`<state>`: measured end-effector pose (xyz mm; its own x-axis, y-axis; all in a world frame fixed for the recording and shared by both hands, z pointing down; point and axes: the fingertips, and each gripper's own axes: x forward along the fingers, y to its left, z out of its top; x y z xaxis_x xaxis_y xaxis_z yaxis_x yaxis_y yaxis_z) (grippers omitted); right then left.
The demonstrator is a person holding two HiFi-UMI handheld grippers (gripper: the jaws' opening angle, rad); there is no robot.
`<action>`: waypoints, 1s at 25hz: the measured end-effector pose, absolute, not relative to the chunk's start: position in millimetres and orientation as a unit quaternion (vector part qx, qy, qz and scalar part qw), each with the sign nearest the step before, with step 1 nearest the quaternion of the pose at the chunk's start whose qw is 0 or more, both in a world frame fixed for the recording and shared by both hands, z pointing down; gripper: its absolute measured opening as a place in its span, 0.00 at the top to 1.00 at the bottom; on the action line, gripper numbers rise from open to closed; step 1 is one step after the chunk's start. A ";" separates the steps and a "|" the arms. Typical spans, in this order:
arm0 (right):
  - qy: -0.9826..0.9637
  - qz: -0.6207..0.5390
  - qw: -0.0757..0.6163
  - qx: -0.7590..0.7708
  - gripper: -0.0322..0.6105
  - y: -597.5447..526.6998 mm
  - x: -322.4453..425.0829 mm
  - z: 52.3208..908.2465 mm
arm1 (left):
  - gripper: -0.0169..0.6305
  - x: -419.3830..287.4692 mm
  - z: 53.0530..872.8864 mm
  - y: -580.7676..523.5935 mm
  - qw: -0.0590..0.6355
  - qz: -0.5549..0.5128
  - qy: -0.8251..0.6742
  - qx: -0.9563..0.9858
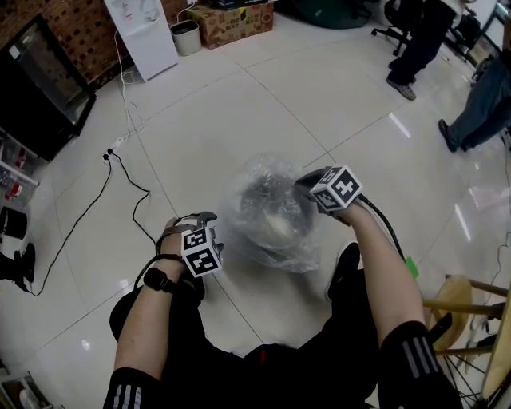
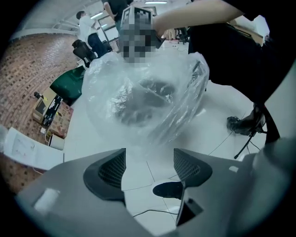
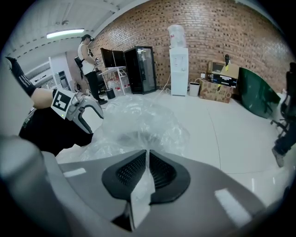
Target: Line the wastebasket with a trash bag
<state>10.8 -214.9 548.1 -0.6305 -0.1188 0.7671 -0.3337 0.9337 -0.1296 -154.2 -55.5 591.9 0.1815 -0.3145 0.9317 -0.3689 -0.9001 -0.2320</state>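
Observation:
A clear trash bag [image 1: 271,244] lies loosely over a dark round wastebasket [image 1: 267,209] on the floor in front of me, crumpled around its rim. My right gripper [image 1: 307,184] is at the basket's right rim, its jaws shut on a fold of the bag film [image 3: 142,185]. More of the bag [image 3: 134,125] billows beyond the pads. My left gripper [image 1: 209,232] hovers just left of the basket, its jaws open with only floor between them [image 2: 149,159]. The bag [image 2: 138,78] and basket [image 2: 143,99] lie a short way ahead of it.
A white water dispenser [image 1: 144,32], a small bin [image 1: 185,36] and a cardboard box [image 1: 231,20] stand at the back. A black cable [image 1: 120,172] runs across the tiles at left. A wooden stool [image 1: 471,311] is at right. People stand at the far right [image 1: 415,48].

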 end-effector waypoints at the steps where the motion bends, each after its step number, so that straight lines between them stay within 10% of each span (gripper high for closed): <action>1: -0.893 0.129 0.412 0.126 0.90 -214.9 8.3 548.3 | 0.48 -153.0 595.7 -58.0 0.013 0.603 -0.225 0.765; 12: -0.895 0.124 0.411 0.124 0.90 -215.3 1.9 550.2 | 0.47 -96.6 622.1 -55.4 -0.030 0.606 -0.185 0.773; 17: -0.896 0.120 0.410 0.121 0.90 -215.3 2.8 547.9 | 0.95 -98.8 608.1 -66.4 -0.032 0.598 -0.218 0.771; 25: -0.887 0.137 0.426 0.115 0.90 -211.2 3.1 559.8 | 0.98 -97.9 496.8 -102.0 -0.029 0.479 -0.300 0.824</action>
<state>3.1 -211.2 559.8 -0.6113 -0.0868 0.7866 -0.3199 0.9362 -0.1453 -97.9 -102.0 496.8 0.3607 -0.5217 0.7731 -0.4670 -0.8185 -0.3345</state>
